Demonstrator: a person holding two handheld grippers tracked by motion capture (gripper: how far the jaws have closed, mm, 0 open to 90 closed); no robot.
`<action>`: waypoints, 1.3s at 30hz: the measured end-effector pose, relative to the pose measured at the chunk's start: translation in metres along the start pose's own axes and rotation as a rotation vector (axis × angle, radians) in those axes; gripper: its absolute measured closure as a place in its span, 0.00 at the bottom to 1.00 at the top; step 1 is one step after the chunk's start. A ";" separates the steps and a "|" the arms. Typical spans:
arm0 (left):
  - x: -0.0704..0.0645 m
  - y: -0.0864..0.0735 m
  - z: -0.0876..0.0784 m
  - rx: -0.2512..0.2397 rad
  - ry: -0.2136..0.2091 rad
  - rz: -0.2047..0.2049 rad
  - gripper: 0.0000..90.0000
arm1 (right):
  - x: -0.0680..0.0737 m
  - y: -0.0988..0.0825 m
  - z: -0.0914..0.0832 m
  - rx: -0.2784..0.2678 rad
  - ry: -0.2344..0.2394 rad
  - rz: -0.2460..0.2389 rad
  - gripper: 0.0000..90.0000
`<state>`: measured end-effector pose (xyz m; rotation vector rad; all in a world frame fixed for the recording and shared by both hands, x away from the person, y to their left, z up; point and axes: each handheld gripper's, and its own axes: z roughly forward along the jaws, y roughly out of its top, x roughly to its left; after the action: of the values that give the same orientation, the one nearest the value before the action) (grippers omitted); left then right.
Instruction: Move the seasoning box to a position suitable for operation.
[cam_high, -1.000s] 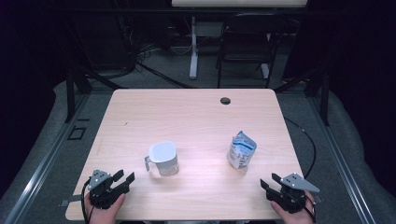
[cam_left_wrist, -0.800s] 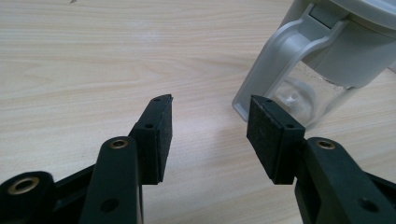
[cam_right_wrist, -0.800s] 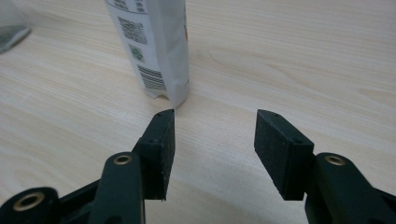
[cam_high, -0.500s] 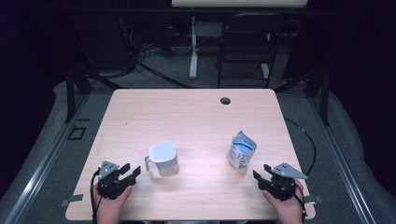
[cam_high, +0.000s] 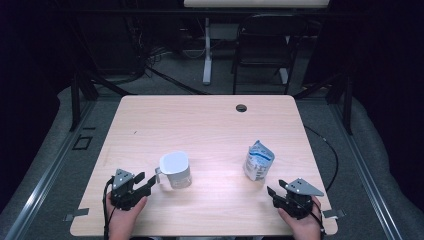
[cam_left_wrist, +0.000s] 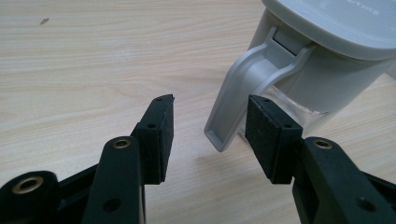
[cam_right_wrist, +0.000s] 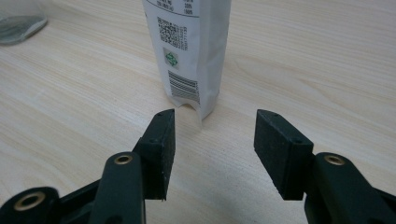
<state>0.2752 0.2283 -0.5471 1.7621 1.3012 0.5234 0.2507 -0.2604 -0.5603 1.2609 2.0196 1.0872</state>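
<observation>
- Here, a light wooden tabletop (cam_high: 200, 125) is seen from the high view, with a grey lidded jug (cam_high: 175, 170) standing upright at about 7 o'clock from its middle.
- A white and blue pouch (cam_high: 258, 160) is stood upright at about 4 o'clock, well apart from the jug.
- The left hand-held gripper (cam_high: 147, 181) is held just beside the jug, at the jug's 8 o'clock, with its jaws apart.
- In the left gripper view, the jug's handle (cam_left_wrist: 243, 93) is seen between the two pads (cam_left_wrist: 161, 135); whether the right pad touches it cannot be told.
- The right hand-held gripper (cam_high: 277, 194) is held near the pouch, at the pouch's 5 o'clock, its jaws apart and nothing between them.
- In the right gripper view, the pouch (cam_right_wrist: 189, 51) is seen just beyond the pads, untouched.
</observation>
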 end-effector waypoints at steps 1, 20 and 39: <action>0.000 -0.001 -0.001 0.003 -0.006 0.002 0.58 | 0.000 0.000 0.000 -0.002 0.002 -0.001 0.54; -0.008 0.009 0.025 0.025 -0.032 0.040 0.65 | 0.000 -0.003 0.001 -0.012 0.004 0.006 0.51; -0.001 0.015 0.035 0.020 -0.006 0.026 0.77 | 0.004 -0.004 0.003 -0.009 0.023 -0.003 0.50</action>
<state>0.3093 0.2119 -0.5539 1.7985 1.2847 0.5210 0.2492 -0.2569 -0.5655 1.2464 2.0305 1.1130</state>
